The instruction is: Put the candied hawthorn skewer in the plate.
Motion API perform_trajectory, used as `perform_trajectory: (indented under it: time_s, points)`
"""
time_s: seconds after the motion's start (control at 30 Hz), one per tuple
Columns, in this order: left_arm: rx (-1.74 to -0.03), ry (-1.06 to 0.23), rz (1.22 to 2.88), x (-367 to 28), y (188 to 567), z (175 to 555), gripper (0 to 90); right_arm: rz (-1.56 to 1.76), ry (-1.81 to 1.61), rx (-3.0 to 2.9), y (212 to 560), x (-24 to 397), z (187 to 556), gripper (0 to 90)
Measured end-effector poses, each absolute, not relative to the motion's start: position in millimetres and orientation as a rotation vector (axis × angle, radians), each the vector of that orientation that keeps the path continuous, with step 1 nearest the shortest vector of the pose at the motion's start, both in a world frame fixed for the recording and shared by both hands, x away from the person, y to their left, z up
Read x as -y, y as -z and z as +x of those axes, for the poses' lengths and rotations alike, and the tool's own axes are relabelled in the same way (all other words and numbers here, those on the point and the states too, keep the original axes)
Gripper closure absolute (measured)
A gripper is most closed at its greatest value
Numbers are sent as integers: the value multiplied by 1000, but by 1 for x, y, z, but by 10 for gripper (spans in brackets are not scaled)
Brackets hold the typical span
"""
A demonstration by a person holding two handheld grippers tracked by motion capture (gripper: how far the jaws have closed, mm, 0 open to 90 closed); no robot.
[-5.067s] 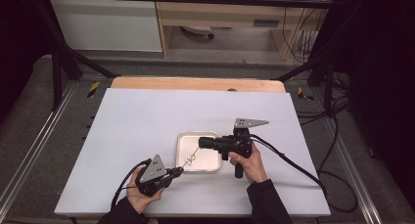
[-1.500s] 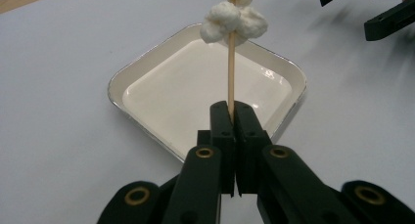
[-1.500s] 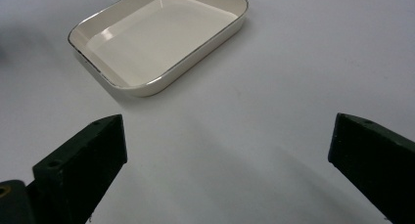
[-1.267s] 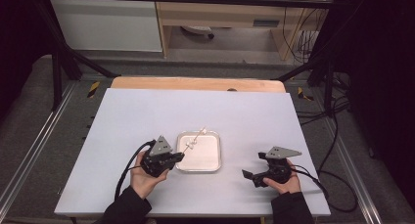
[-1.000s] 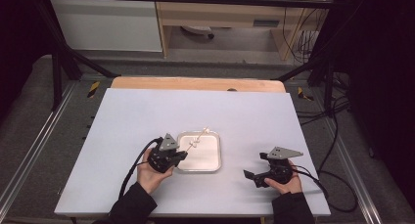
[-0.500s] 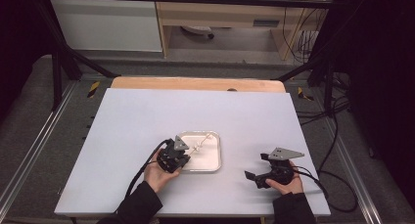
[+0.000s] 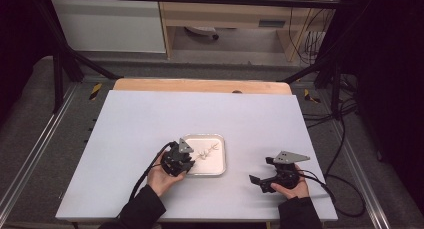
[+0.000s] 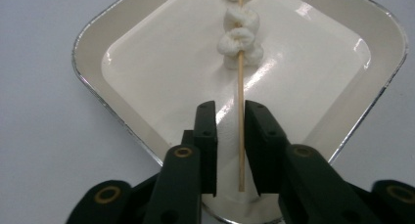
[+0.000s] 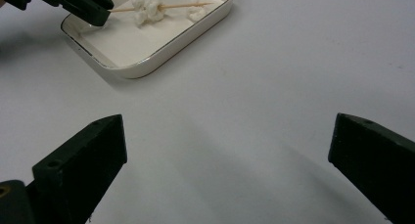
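We see the left claw (image 8: 230,136) at the near edge of the white tray (image 8: 122,131), its jaws having just been opening: the wooden skewer (image 8: 240,111) runs between them, and the pads no longer press on it. The skewer lies in the tray with white lumps (image 8: 240,40) threaded on it. The right claw (image 9: 227,150) rests spread wide and empty on the bench (image 7: 150,119), well apart from the tray.
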State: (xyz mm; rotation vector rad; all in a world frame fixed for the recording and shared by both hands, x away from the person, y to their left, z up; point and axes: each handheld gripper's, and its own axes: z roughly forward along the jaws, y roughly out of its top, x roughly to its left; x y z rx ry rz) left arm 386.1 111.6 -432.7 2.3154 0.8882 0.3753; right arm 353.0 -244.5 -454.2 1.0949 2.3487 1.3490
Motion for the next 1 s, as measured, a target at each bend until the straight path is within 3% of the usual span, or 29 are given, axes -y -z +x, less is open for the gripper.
perform_trajectory:
  time_s: [0.4,0.7,1.0]
  points:
    - [-842,-365,2220,-154,411,375,330,1099,-1352,-2338,453,245,353,13]
    - [-862,-351,2188,-198,422,362,170,1101,-1347,-2336,452,247,353,10]
    - [-929,-372,2133,-237,439,352,106,1098,-1336,-2345,453,246,352,7]
